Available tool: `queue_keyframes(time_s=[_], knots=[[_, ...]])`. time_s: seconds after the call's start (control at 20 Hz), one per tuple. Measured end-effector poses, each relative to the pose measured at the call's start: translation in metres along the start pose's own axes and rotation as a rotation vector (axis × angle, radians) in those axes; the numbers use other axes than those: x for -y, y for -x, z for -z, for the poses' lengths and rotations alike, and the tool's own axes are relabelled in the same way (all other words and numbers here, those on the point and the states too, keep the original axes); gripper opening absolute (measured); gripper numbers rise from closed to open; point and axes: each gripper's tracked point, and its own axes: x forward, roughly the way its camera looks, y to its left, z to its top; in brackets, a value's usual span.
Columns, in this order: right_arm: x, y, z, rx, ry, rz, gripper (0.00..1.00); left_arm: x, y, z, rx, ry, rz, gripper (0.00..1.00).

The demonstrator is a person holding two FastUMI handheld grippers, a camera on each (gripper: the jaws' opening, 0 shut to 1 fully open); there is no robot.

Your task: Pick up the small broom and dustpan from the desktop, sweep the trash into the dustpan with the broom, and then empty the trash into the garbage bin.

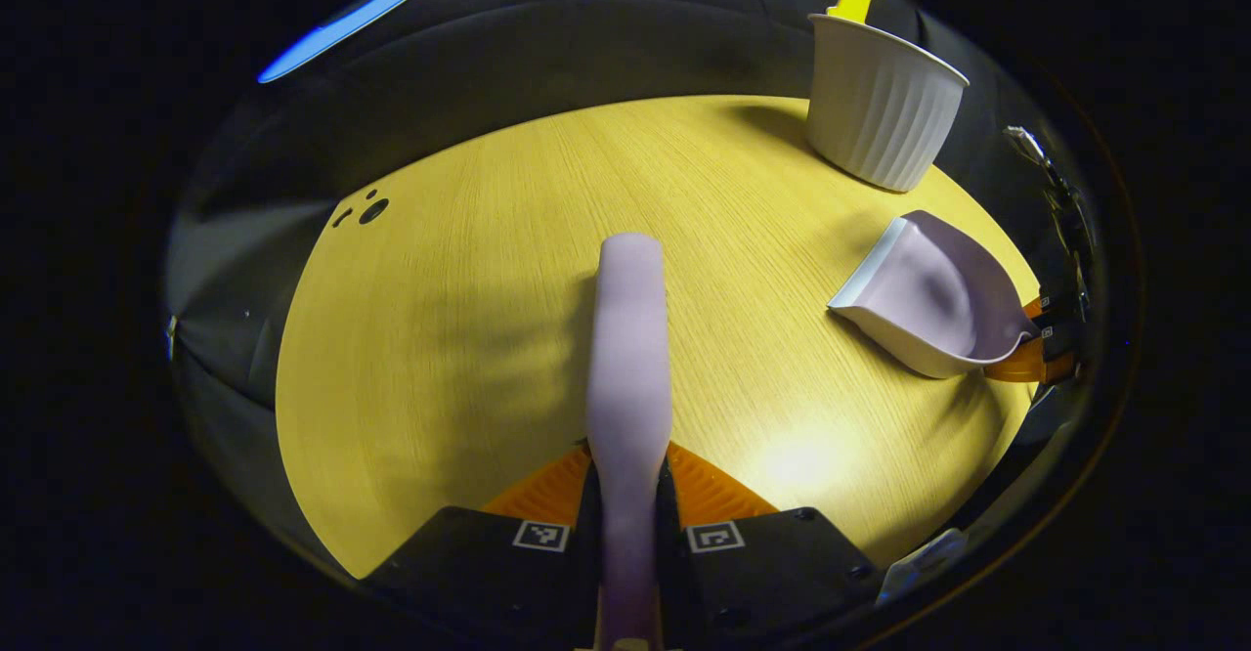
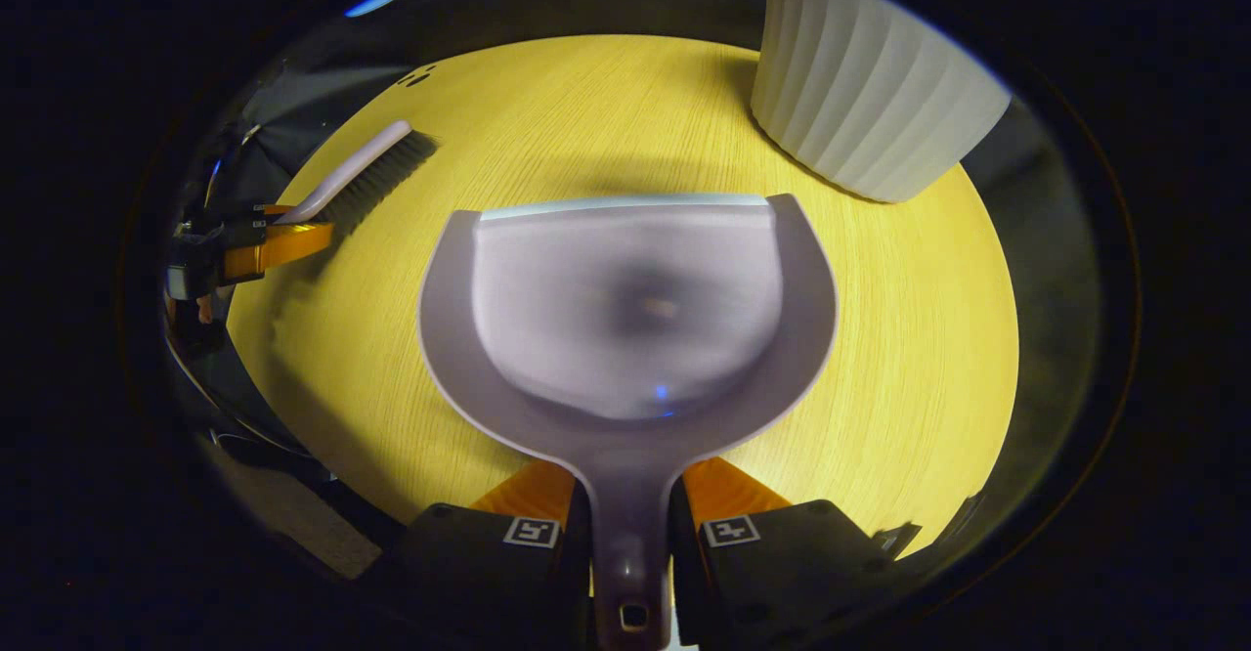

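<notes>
Left gripper pinching broom handle, right gripper pinching dustpan handle; both above worktop, bin at far edge. Light, stiff plastic, likely slippery; handle hold suits.

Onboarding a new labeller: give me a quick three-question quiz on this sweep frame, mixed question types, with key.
1. True or false: the left gripper is shut on the broom.
2. Multiple choice: the dustpan is held by its handle in A) the left gripper, B) the right gripper, C) neither.
3. Short answer: which ribbed white container stands on the table beyond the dustpan's front edge?

Key
1. True: both fingers press on the broom's handle in the left gripper view.
2. B: the handle sits between that gripper's fingers in the right gripper view.
3. The bin, upright near the table's far edge.
</notes>
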Motion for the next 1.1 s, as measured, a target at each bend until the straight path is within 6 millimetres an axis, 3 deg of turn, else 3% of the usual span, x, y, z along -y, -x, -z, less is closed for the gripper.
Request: queue_keyframes(time_s=[0.2,0.5,0.65,0.95,1.0,1.1], knots=[[-0.004,0.008,-0.001,-0.001,-0.015,-0.023,0.45,-0.006,0.007,-0.003,0.013,-0.003,-0.024,0.30],[-0.001,0.051,-0.010,0.062,-0.028,-0.041,0.45,-0.008,0.043,-0.002,0.064,-0.016,-0.038,0.30],[0.000,0.090,-0.025,0.153,-0.044,-0.032,0.45,-0.010,0.075,-0.013,0.136,0.016,-0.050,0.30],[-0.017,0.166,-0.074,0.432,-0.043,-0.009,0.45,0.001,0.153,-0.069,0.402,0.120,-0.042,0.30],[-0.020,0.177,-0.084,0.486,-0.033,-0.012,0.49,0.001,0.166,-0.076,0.445,0.135,-0.048,0.30],[-0.024,0.196,-0.105,0.588,0.006,-0.016,0.45,-0.001,0.192,-0.091,0.534,0.154,-0.082,0.30]])
